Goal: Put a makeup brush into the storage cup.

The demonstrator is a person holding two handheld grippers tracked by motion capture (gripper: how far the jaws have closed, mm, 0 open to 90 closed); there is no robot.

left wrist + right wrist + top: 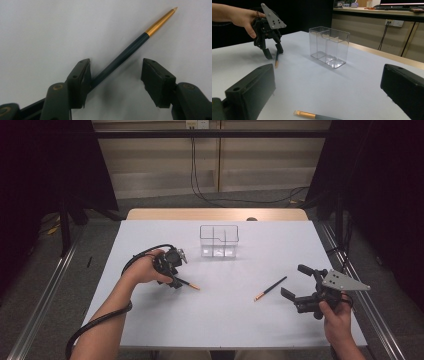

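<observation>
My left gripper point(115, 75) has its fingers spread around the left pen point(130, 50), one touching; my right gripper point(296, 282) gapes empty.

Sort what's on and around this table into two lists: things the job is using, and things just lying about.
In use:
- left gripper, jaws around the left pen
- right gripper, jaws wide apart
- right pen, lying near it
- clear divided organizer, empty

Lying about:
- cables on the floor behind the table
- wall socket
</observation>
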